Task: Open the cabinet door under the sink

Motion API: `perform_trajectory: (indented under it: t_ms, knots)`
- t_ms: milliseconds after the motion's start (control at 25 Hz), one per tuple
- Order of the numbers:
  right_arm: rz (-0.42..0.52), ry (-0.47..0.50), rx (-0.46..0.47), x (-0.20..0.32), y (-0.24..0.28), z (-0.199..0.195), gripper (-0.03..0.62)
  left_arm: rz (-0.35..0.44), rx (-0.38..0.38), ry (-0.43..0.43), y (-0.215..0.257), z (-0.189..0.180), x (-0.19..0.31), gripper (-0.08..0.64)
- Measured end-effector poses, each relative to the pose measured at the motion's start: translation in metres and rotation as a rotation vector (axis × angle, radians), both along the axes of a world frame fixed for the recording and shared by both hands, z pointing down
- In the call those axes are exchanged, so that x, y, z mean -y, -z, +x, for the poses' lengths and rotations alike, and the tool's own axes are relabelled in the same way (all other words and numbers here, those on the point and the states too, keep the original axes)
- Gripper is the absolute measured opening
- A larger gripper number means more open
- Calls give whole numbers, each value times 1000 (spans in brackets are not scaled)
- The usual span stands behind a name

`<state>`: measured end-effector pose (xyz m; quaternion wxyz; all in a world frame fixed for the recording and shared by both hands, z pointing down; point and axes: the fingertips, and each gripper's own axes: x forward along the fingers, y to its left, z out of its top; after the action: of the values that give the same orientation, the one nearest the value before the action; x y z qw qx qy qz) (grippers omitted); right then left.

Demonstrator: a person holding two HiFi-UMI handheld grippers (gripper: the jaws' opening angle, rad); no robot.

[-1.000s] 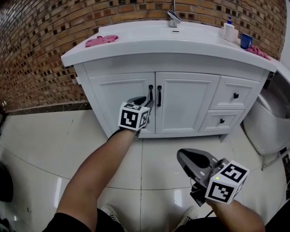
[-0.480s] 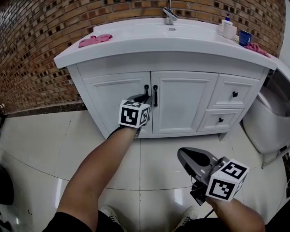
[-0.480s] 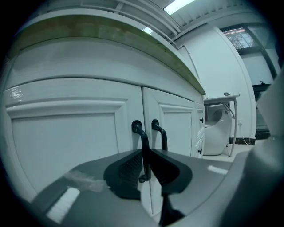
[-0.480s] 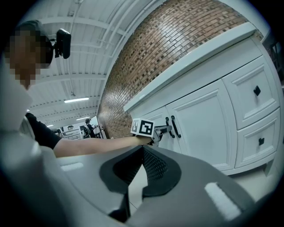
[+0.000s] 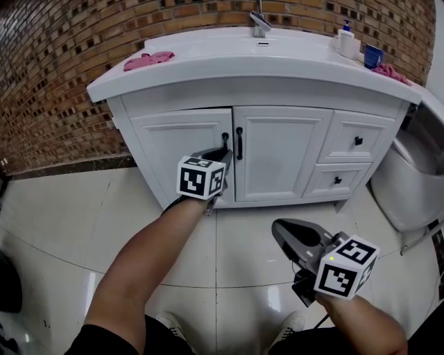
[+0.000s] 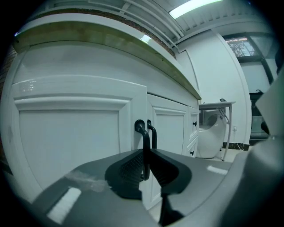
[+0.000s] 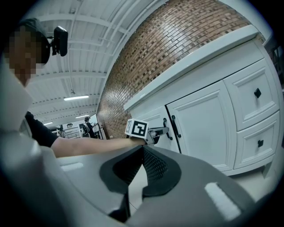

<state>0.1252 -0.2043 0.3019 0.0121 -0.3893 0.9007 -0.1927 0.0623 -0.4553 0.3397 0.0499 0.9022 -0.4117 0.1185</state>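
Observation:
The white vanity cabinet under the sink has two doors, each with a black bar handle. My left gripper (image 5: 223,155) is at the left door (image 5: 173,149), and its jaws are closing on that door's handle (image 5: 225,141). In the left gripper view the handle (image 6: 143,137) runs down between the two ribbed pads, which pinch it at my left gripper (image 6: 146,163). The right door's handle (image 5: 239,143) is free. My right gripper (image 5: 279,231) hangs low over the floor tiles, away from the cabinet. It is shut with nothing in it (image 7: 143,150).
Two drawers with black knobs (image 5: 358,141) sit right of the doors. A toilet (image 5: 413,187) stands at the far right. On the countertop (image 5: 208,69) lie a pink cloth (image 5: 147,60), a faucet (image 5: 258,21), a soap bottle (image 5: 349,41) and a blue cup (image 5: 376,57). A brick wall rises behind.
My left gripper stays at the left door's handle and its fingers have drawn in around it. The right gripper has hardly moved.

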Motion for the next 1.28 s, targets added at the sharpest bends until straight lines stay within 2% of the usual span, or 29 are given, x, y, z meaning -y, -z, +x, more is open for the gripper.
perform_trajectory:
  t_ms: [600,960,1280]
  knots:
    - [39,-11,-66,-9,5,-17,6,-17,-1,-80,-2,-28,-74,48]
    - [56,-47,-71,-9,12,-8,6,-12,-1,-124,-3,-57,-119,48]
    - [51,-8,-90,-13,7,-25,6,-30,-19,-120,-4,-86,-148,49]
